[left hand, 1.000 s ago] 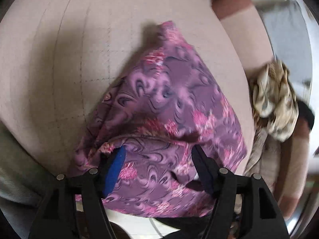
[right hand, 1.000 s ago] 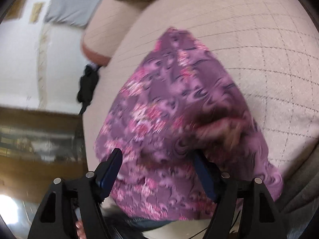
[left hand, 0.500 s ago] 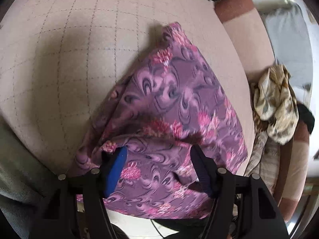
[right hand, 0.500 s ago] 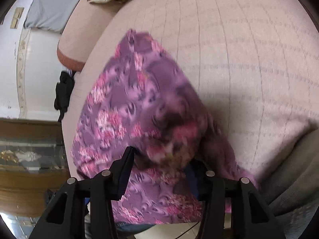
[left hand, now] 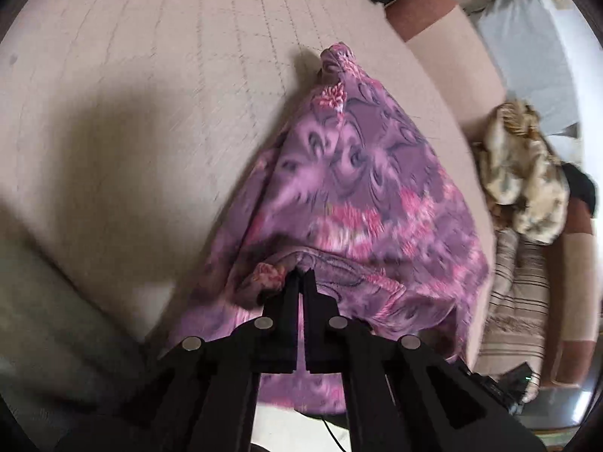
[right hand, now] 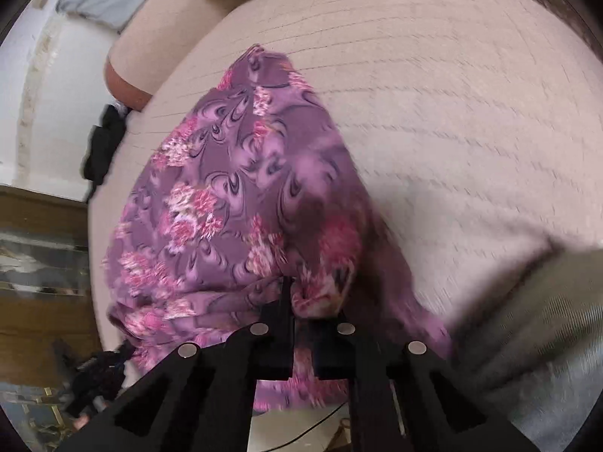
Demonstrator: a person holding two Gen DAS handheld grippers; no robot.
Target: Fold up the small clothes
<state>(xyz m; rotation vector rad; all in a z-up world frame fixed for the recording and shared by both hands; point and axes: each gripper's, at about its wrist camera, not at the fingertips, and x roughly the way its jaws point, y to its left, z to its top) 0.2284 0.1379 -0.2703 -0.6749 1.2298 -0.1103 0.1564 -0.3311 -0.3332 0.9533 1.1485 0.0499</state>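
A beige quilted cushion (left hand: 158, 113) fills most of both views, with a crumpled cream cloth (left hand: 524, 173) off its far side. A purple floral garment (left hand: 361, 188) lies on the cushion. The left gripper (left hand: 301, 273) and right gripper (right hand: 292, 290) each pinch its near hem.

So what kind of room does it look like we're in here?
Most likely a living room at home. The purple floral garment lies on a quilted beige sofa seat, with a padded sofa arm beyond it and more crumpled clothes piled nearby.
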